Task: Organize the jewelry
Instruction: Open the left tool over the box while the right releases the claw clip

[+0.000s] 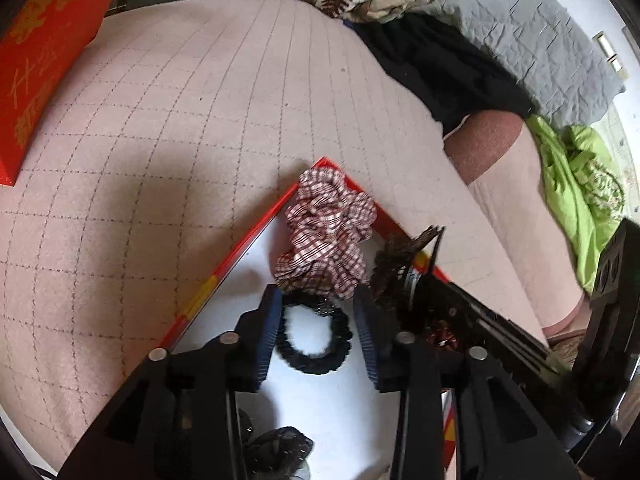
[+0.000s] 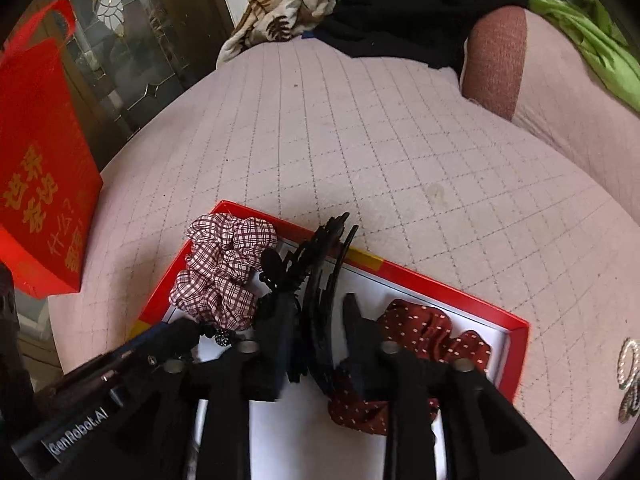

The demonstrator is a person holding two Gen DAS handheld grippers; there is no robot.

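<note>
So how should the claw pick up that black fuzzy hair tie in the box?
Pinch one side of the black hair tie across its band, coming straight down. It lies flat on the white floor of the red box, and the left claw is open around it.
</note>
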